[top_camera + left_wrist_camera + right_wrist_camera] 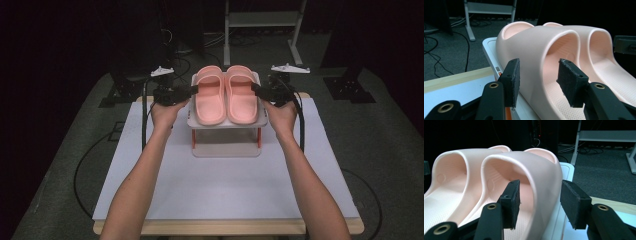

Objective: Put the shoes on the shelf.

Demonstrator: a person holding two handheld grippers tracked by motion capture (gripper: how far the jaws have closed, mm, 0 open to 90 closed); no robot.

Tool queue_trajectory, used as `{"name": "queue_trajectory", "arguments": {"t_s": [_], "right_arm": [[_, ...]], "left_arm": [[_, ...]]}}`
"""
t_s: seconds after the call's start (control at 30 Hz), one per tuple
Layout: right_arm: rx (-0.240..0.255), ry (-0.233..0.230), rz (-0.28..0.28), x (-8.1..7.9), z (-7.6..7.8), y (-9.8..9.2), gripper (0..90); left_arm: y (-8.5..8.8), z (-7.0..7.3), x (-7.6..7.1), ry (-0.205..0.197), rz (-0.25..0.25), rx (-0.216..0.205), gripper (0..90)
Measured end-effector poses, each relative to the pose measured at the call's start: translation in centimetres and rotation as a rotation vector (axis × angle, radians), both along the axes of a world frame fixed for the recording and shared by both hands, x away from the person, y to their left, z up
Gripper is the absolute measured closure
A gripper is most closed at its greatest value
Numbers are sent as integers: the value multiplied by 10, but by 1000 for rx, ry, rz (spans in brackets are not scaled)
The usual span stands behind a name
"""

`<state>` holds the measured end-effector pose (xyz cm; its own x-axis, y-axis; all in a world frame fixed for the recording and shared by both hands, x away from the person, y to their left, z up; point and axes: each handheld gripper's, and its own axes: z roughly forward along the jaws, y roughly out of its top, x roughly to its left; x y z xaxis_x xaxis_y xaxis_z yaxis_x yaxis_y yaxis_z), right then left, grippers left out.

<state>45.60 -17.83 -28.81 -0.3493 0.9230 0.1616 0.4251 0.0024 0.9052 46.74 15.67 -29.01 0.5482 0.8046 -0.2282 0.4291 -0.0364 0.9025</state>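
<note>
A pair of pink slippers stands side by side on the top shelf of a small white rack (pixel 226 125) with orange legs. My left gripper (pixel 195 90) is at the outer side of the left slipper (pixel 209 100). In the left gripper view its jaws (pixel 537 72) straddle that slipper's side wall (pixel 536 40), one pad outside and one inside, and the inner pad stands off the wall. My right gripper (pixel 255 89) mirrors this at the right slipper (pixel 242 97). Its jaws (pixel 539 195) straddle the strap wall (pixel 529 162) with a gap at the outer pad.
The rack stands at the far middle of a white mat (pixel 225 185) on a wooden table. Behind the table are a metal frame (pixel 260 20), black stands (pixel 350 85) and cables on a grey floor. Both forearms reach in from the bottom.
</note>
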Motion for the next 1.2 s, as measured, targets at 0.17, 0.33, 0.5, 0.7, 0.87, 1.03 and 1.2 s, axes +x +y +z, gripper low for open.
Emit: {"name": "queue_trajectory", "arguments": {"t_s": [0.17,0.33,0.5,0.7,0.87,1.03,1.2], "right_arm": [[-1,-8,23,-7,-1,-5,493],[6,-12,42,-15,0,-8,484],[12,-18,56,-19,-1,-12,481],[17,-16,68,-24,-3,-18,476],[15,-26,71,-30,-3,-21,476],[10,-31,83,-33,-3,-24,467],[15,-34,90,-37,-5,-28,458]], "left_arm": [[2,1,-9,-11,-7,8,520],[4,1,-14,-17,-15,2,512],[5,0,-18,-21,-25,2,507],[6,-1,-23,-26,-37,2,500],[6,-1,-27,-28,-48,-6,497],[7,-2,-31,-31,-56,-2,488],[9,-3,-35,-31,-59,2,480]]}}
